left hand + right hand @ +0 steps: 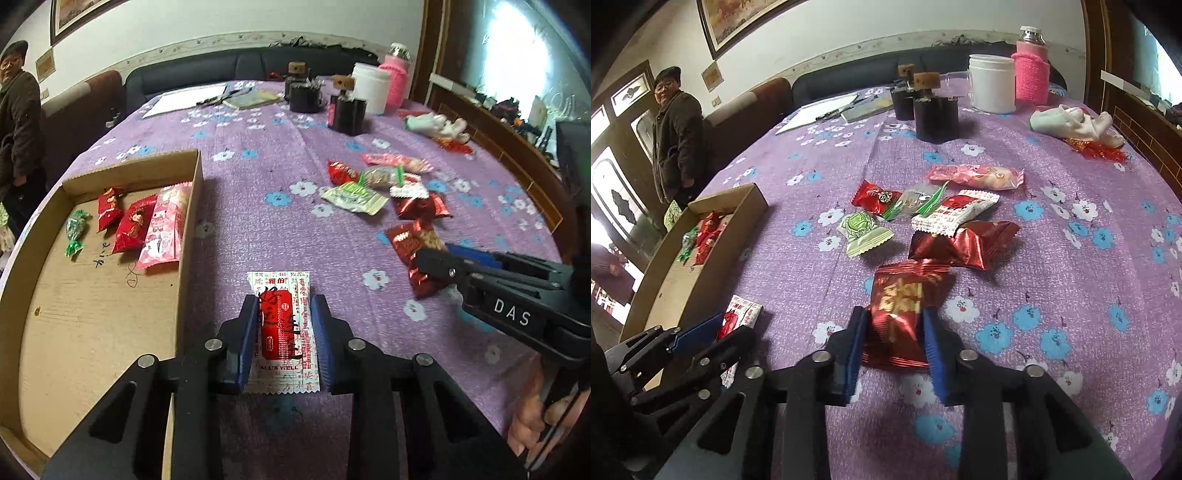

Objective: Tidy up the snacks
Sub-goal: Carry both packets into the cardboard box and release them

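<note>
My left gripper is shut on a white and red snack packet, held over the purple floral tablecloth just right of the cardboard tray. The tray holds several snacks, among them a pink packet. My right gripper is shut on a dark red foil snack that rests on the cloth. In the left wrist view the right gripper shows at the right, on that red snack. In the right wrist view the left gripper shows at the lower left beside the tray.
A loose pile of snacks lies mid-table. Two black holders, a white jar, a pink bottle, papers and white gloves stand at the far side. A person stands at the left beyond the table.
</note>
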`<control>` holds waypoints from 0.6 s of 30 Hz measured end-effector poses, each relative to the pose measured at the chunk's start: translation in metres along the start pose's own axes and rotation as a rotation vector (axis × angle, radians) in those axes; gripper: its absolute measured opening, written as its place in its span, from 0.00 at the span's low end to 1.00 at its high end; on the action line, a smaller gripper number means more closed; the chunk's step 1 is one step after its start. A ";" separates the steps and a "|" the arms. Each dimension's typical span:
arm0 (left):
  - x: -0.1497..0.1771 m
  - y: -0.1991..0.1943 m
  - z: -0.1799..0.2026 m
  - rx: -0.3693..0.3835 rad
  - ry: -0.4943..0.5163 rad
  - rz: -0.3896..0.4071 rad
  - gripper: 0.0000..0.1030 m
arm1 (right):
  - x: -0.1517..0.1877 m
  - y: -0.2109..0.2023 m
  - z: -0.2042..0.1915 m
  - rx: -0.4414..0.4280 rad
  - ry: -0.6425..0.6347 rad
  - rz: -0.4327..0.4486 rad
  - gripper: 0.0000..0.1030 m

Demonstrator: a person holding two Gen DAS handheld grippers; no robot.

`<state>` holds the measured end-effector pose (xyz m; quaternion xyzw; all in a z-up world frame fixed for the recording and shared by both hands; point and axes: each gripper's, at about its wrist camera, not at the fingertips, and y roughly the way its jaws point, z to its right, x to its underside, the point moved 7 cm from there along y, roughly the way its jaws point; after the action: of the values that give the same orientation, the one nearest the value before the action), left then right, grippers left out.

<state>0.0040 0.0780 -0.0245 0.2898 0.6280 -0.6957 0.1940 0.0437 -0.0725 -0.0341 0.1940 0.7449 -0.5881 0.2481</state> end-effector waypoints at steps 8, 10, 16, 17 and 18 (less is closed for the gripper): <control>-0.005 -0.032 0.010 0.129 -0.042 0.039 0.25 | 0.022 -0.026 0.028 0.014 0.031 -0.010 0.29; -0.007 -0.042 0.014 0.159 -0.055 0.052 0.25 | 0.028 -0.034 0.038 0.011 0.047 -0.009 0.29; -0.004 -0.060 0.013 0.199 -0.100 0.065 0.25 | 0.031 -0.051 0.044 -0.030 0.075 0.015 0.29; -0.004 -0.063 0.008 0.192 -0.110 0.067 0.25 | 0.030 -0.056 0.041 -0.038 0.072 0.025 0.29; -0.004 -0.066 0.001 0.186 -0.120 0.070 0.25 | 0.029 -0.061 0.036 -0.049 0.066 0.034 0.29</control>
<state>-0.0346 0.0855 0.0284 0.2859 0.5373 -0.7600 0.2277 -0.0094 -0.1218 -0.0108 0.2199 0.7634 -0.5587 0.2381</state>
